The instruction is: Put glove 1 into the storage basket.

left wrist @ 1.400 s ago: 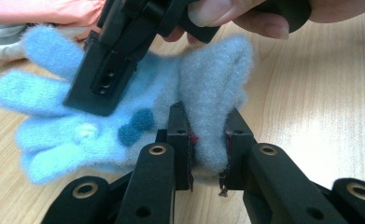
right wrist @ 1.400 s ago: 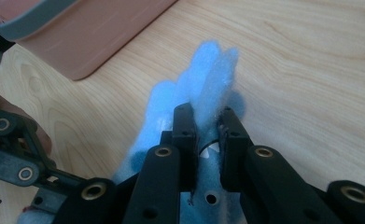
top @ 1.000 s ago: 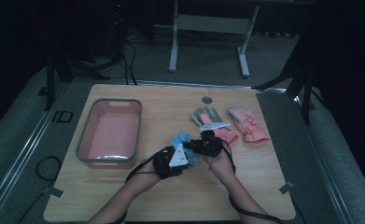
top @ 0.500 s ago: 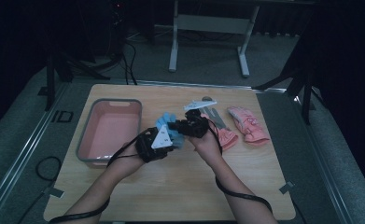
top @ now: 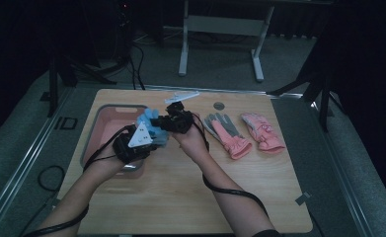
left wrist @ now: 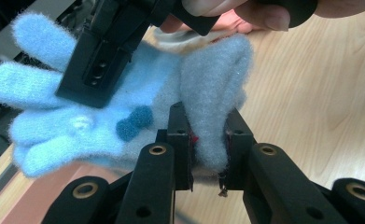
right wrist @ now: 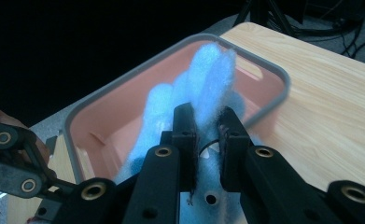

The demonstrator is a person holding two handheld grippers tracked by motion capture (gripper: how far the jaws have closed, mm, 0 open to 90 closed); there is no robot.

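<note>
A fluffy light blue glove [top: 148, 121] hangs in the air over the near right edge of the pink tray [top: 104, 126]. My left gripper [top: 151, 138] is shut on its cuff. In the left gripper view the glove [left wrist: 68, 130] has its fingers to the left and a small dark blue bow on it, and the cuff fold sits pinched at my left gripper [left wrist: 208, 140]. My right gripper [top: 162, 121] is shut on the glove's finger side. In the right gripper view the glove [right wrist: 203, 79] rises out of my right gripper [right wrist: 207, 126], above the tray [right wrist: 283, 79].
Two pink gloves lie flat at the table's right: one with a grey palm [top: 227, 136] and one all pink [top: 262, 131]. A small grey disc [top: 219, 105] lies behind them. Cables trail from both hands across the wooden table [top: 190, 197].
Both hands have carried the blue glove up and to the left, from the middle of the table to the tray's edge. Both grips are unchanged.
</note>
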